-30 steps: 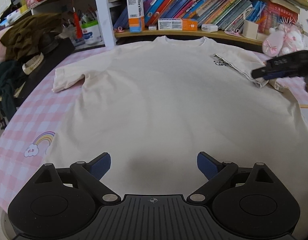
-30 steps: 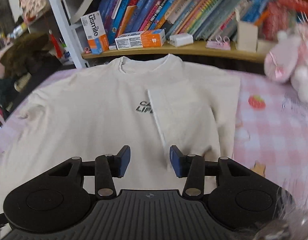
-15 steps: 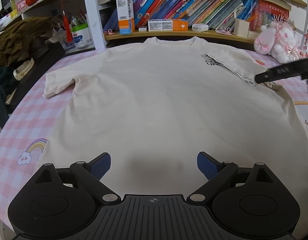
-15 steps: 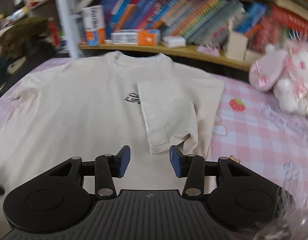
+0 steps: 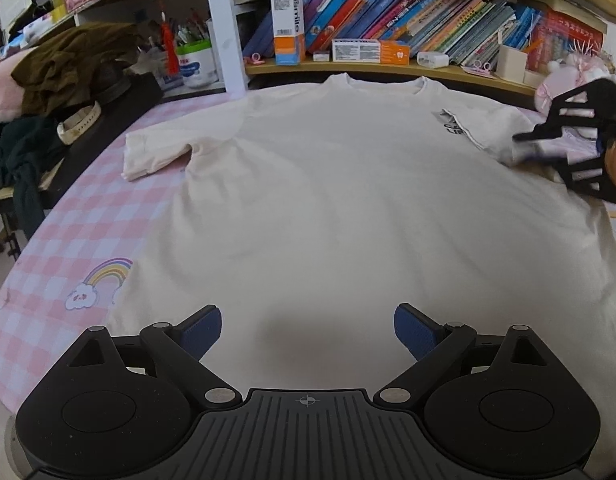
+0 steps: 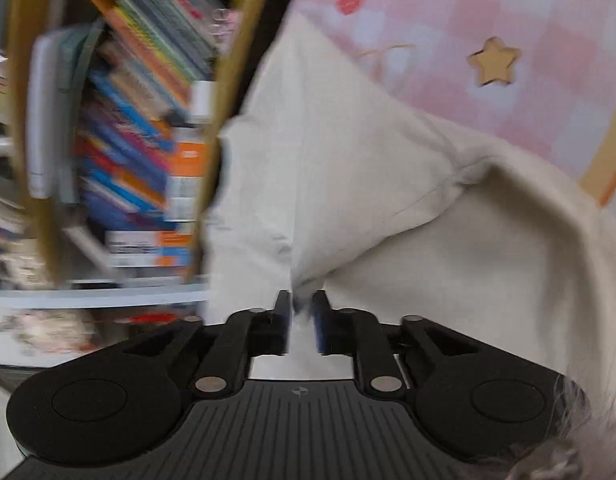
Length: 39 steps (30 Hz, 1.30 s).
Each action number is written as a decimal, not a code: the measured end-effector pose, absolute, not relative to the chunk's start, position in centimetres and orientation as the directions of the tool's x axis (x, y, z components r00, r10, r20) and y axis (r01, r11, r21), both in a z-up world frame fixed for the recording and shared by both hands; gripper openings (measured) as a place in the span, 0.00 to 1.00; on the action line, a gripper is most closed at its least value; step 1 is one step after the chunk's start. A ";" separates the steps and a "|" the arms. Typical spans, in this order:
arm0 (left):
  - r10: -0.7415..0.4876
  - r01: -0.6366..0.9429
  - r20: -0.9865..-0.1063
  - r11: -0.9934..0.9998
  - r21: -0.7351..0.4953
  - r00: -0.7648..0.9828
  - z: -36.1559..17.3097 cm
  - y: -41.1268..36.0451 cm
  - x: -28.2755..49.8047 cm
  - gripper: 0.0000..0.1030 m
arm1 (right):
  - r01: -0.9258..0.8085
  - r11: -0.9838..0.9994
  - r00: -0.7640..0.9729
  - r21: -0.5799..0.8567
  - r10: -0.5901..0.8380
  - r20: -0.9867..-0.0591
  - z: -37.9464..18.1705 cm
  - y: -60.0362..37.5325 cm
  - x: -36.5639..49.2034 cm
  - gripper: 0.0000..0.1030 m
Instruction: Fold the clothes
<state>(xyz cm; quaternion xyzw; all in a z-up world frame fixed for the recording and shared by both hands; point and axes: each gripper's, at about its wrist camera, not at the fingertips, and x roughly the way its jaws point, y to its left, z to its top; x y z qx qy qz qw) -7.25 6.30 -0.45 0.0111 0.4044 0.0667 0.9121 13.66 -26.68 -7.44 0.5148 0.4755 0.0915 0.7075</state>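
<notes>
A cream T-shirt (image 5: 327,184) lies spread flat on the pink-checked bench (image 5: 88,240), its collar towards the bookshelf (image 5: 387,68). The left tongs (image 5: 307,330) hang released above the hem. The right tongs (image 6: 300,312) are closing on the folded sleeve (image 6: 331,152); cloth sits between the jaws, though blur hides whether the pads press yet.

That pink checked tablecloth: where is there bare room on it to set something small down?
Bare cloth shows beside the rainbow print, between the T-shirt and the table's left edge, and around the star print beyond the shirt's right side. The dark clothes pile crowds the far left; the shirt covers the middle.
</notes>
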 end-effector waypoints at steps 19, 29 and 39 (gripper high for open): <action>0.143 -0.052 -0.746 0.988 0.144 0.650 -1.0 6.1 -7.7 0.93 | -0.487 0.863 0.671 -0.136 0.269 -0.691 -2.2 -9.8 20.3 0.32; 0.188 -0.109 -0.759 0.982 0.154 0.624 -1.1 8.7 -8.2 0.93 | -0.331 0.932 0.664 0.150 0.342 -0.665 -2.7 -12.8 22.6 0.03; 0.132 -0.016 -0.748 0.987 0.161 0.651 -1.1 7.6 -7.1 0.93 | -0.371 0.908 0.612 0.194 0.396 -0.685 -2.6 -13.4 20.6 0.31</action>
